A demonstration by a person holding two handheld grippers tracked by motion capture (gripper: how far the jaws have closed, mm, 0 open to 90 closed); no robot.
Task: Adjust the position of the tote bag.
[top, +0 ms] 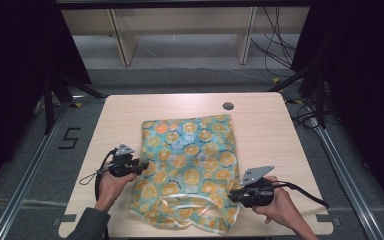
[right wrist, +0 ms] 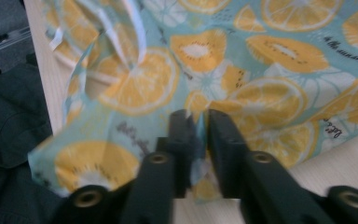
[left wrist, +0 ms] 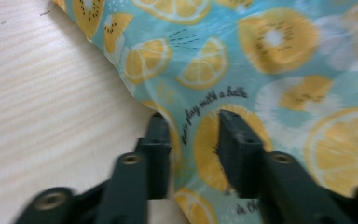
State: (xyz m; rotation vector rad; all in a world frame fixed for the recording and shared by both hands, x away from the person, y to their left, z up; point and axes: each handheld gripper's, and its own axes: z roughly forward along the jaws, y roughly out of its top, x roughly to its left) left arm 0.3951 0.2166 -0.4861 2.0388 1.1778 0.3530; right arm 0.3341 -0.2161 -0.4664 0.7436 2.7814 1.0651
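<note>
1. High view: the left hand-held gripper is at the left edge of a fruit-print plastic bag, which lies flat in the middle of the wooden tabletop.
2. Left gripper view: its jaws stand apart over the bag's edge, one near the bare wood, one over an orange slice; they grip nothing.
3. The bag's handles lie toward the near tabletop edge.
4. Right gripper view: the right hand-held gripper is almost closed, pinching a fold of the bag's right edge.
</note>
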